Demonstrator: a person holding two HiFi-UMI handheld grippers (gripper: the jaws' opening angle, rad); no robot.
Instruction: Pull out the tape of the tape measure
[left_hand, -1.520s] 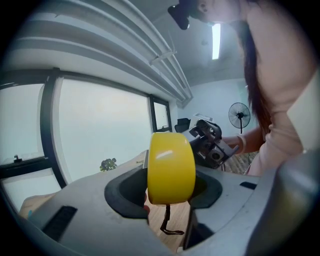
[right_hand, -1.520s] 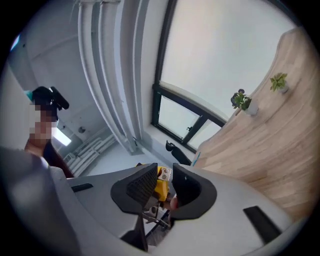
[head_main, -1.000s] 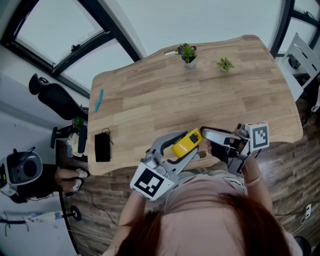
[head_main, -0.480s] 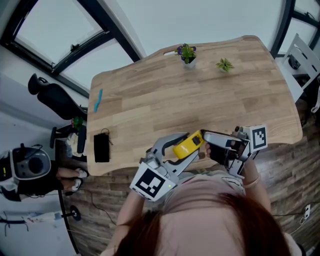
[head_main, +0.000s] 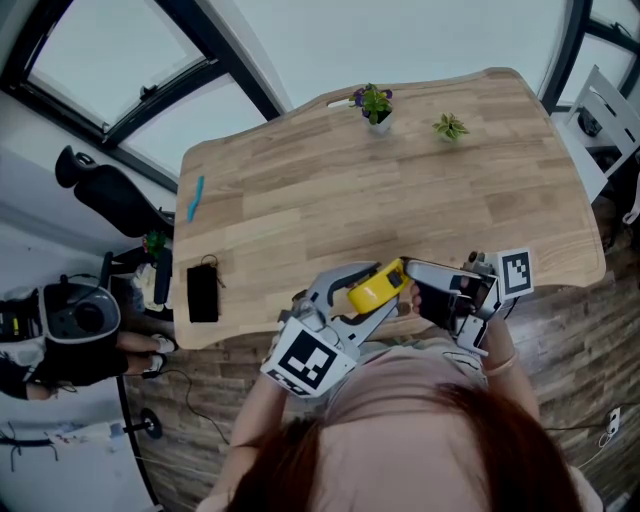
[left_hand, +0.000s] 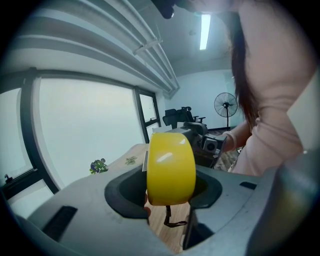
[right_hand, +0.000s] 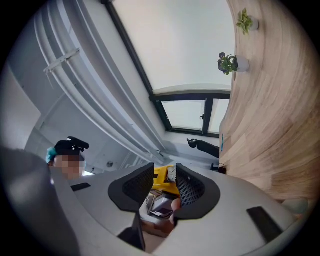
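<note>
A yellow tape measure (head_main: 375, 288) is held above the near edge of the wooden table (head_main: 400, 190), with my left gripper (head_main: 385, 285) shut on it. In the left gripper view the case (left_hand: 170, 167) fills the gap between the dark pads, and a black strap (left_hand: 170, 220) hangs below it. My right gripper (head_main: 410, 280) points left at the case from close by. Its jaws have just been opening. In the right gripper view the yellow end of the tape measure (right_hand: 162, 177) shows in the gap of the right gripper (right_hand: 164, 182), and the pads do not press on it.
Two small potted plants (head_main: 377, 105) (head_main: 449, 127) stand at the table's far edge. A blue pen (head_main: 196, 200) and a black pouch (head_main: 203, 294) lie at its left end. A person with a helmet (head_main: 70, 330) is on the floor at the left; a white chair (head_main: 600, 110) stands at the right.
Both grippers have stayed almost in place near the table's front edge; the left one has tilted slightly. The person at the left has shifted.
</note>
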